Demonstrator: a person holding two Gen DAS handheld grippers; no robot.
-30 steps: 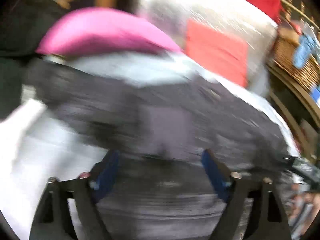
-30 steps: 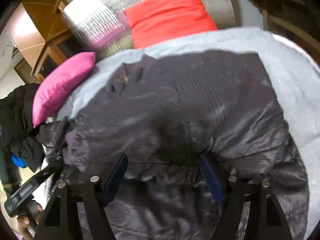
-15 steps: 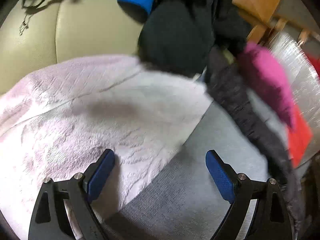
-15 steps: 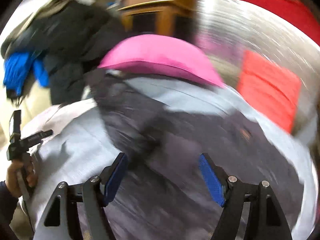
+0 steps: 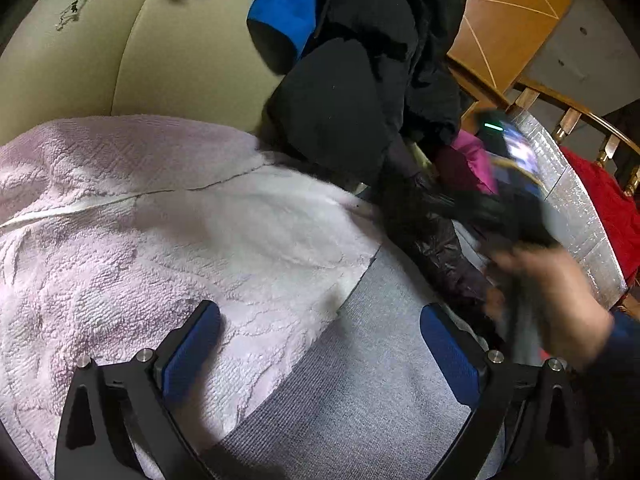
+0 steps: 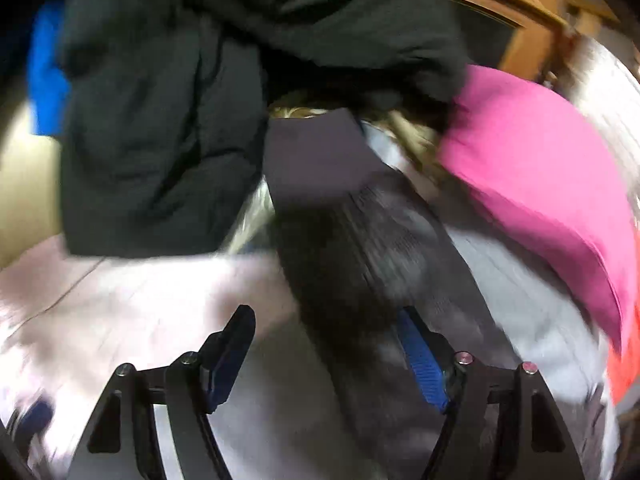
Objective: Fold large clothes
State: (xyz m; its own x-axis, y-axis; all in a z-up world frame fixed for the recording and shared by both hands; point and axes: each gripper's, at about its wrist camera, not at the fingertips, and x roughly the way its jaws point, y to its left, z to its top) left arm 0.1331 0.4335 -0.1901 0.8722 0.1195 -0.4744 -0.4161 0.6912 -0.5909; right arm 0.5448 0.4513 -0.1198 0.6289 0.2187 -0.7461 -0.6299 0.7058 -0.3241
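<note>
Now the dark jacket sleeve [image 6: 360, 248] runs ahead of my right tool [image 6: 326, 356], whose fingers stand apart around it without pressing. My left tool [image 5: 320, 344] is opening wide over the pink towel [image 5: 160, 240] and grey blanket [image 5: 360, 400], nothing between.

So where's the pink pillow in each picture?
Left wrist view: pink pillow, a small bit at right of middle, mostly hidden behind the blurred right gripper.
Right wrist view: pink pillow, big, at the right side.
Shared landmark: the black coat beside it.
</note>
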